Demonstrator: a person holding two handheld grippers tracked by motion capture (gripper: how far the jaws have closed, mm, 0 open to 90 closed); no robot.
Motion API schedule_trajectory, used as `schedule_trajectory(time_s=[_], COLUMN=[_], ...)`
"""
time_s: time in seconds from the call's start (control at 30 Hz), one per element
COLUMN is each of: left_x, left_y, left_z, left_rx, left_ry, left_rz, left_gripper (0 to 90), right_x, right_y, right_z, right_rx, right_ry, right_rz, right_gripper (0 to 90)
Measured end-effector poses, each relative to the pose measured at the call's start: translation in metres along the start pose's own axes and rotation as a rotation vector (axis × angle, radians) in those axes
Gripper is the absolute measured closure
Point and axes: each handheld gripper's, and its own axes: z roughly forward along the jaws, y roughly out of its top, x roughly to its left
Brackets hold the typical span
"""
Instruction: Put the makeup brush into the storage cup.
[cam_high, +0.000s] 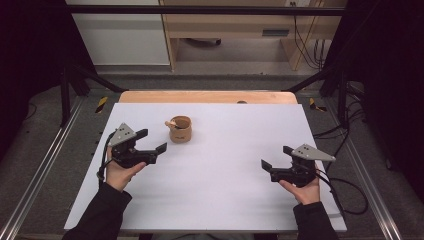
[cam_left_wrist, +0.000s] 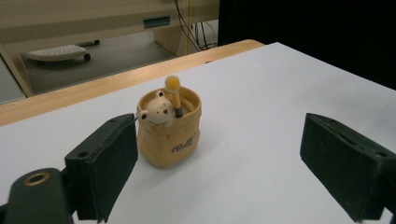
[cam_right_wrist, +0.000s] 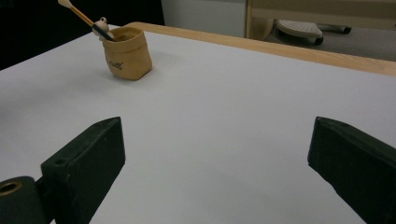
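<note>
standing upright on the white table, the tan pot sits nearer the far edge than the near one and left of the middle, well clear of every corner. a small bear head peeks over its rim, and a stick with a yellow ball tip leans out of the pot beside it; in the right gripper view the pot shows far off with the stick slanting up and away from it.

the left gripper hovers near the pot, on the side toward the table's left edge, its jaws spread wide with nothing between them; in the left gripper view the pot stands just beyond the left gripper, close to one jaw, and no pad touches it.

the right gripper is held near the right edge of the table, well apart from the pot. its jaws are also wide and hold nothing; in the right gripper view bare white table lies between the jaws of the right gripper.
</note>
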Motion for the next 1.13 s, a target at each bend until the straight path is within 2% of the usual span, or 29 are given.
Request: schedule_trajectory(time_s=[0.2, 0.57, 0.73, 0.9, 1.13], left_x=[-0.001, 0.003, 0.004, 0.006, 0.009], left_y=[-0.014, -0.036, -0.042, -0.049, -0.051], left_z=[-0.008, -0.019, -0.025, -0.025, -0.023], left_rx=[0.012, 0.004, 0.005, 0.015, 0.017], left_ry=[0.008, 0.027, 0.046, 0.053, 0.054], left_rz=[0.001, -0.044, -0.047, -0.069, -0.082], left_gripper=[10.1, 9.7, 9.3, 9.2, 9.2], right_x=[-0.001, -0.001, -0.001, -0.001, 0.0], right_y=[0.0, 0.0, 0.0, 0.0, -0.001], right_z=[-0.001, -0.002, -0.003, -0.004, -0.003], right_rx=[-0.002, -0.002, -0.007, -0.012, -0.005], right_ry=[0.002, 0.002, 0.006, 0.009, 0.013], right_rz=[-0.001, 0.0, 0.001, 0.004, 0.002], right_gripper=[4.3, 4.2, 4.2, 4.2, 4.2])
